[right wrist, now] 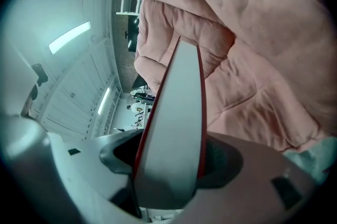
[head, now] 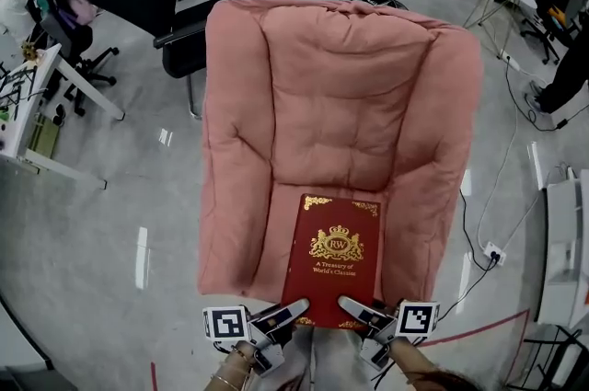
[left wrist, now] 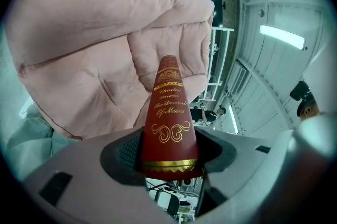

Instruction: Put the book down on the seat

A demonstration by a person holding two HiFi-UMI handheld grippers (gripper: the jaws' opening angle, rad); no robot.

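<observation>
Book (head: 331, 260): a dark red hardback with a smooth cover, lying cover up over the front of the seat cushion. Its near short edge is towards the person. Whether its underside touches the cushion cannot be told.
Cover: a gold crest in the middle, gold scrollwork in the corners and a gold title reading "A Treasury of World's Classics".
Spine: in the left gripper view it is rounded and red, with gold script, a gold flourish and gold bands at the foot.
Page edge: in the right gripper view it is a flat, pale block between two thin red cover boards.
Chair (head: 340, 104): a wide armchair in soft dusty-pink fabric, thickly padded and quilted. Puffy rolled sides run around a sunken seat and back.
Left gripper (head: 293, 308): its jaws are clamped on the near left corner of the book, at the spine side, with the dark ridged pads against the covers.
Right gripper (head: 352, 304): its jaws are clamped on the near right corner, across the page edge.
Marker cubes: one white cube with black square patterns sits on each gripper, just outside the book's corners.
Floor (head: 110, 224): smooth, glossy grey, with light reflections.
Office chair (head: 184, 21): black with armrests, behind the armchair on its left.
</observation>
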